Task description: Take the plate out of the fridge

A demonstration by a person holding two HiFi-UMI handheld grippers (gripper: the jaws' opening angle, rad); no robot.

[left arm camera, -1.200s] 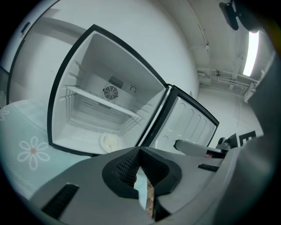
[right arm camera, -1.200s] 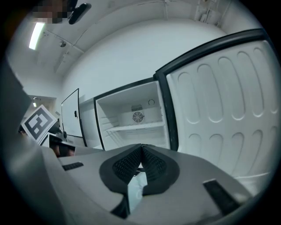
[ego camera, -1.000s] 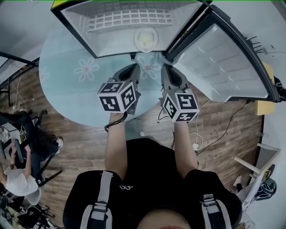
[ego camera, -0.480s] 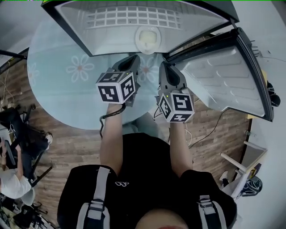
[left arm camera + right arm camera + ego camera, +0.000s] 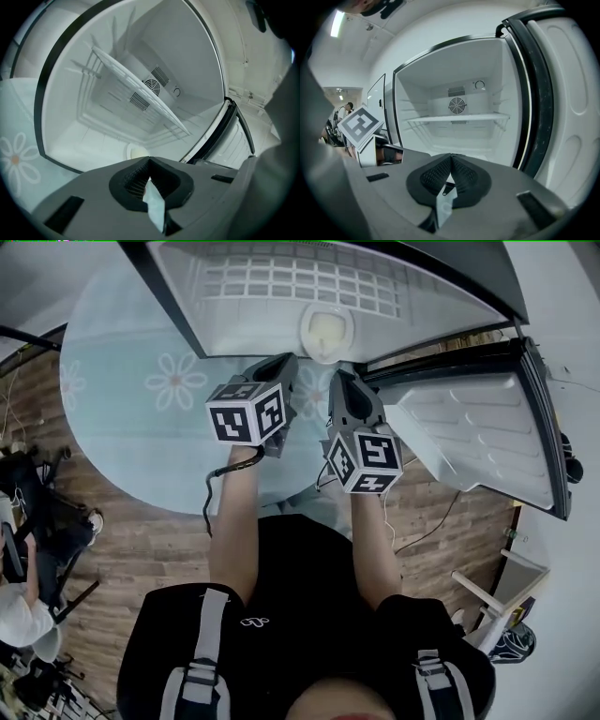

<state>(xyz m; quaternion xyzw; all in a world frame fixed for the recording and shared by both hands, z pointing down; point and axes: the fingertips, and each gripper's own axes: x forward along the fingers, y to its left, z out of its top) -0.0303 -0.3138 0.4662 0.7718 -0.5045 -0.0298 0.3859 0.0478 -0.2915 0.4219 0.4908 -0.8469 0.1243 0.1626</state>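
Since a second ago the left gripper (image 5: 284,364) and right gripper (image 5: 339,382), both pinched closed and empty, have advanced on the open fridge (image 5: 281,282), whose plate (image 5: 327,329) lies at twelve o'clock, not yet grasped.

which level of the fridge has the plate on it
The fridge floor, below the wire shelf; the plate sits near its front edge.

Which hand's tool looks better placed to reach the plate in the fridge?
Probably the left tool: the plate lies just ahead of its shut jaws. The right tool shows no plate in its own view. Both must open first.
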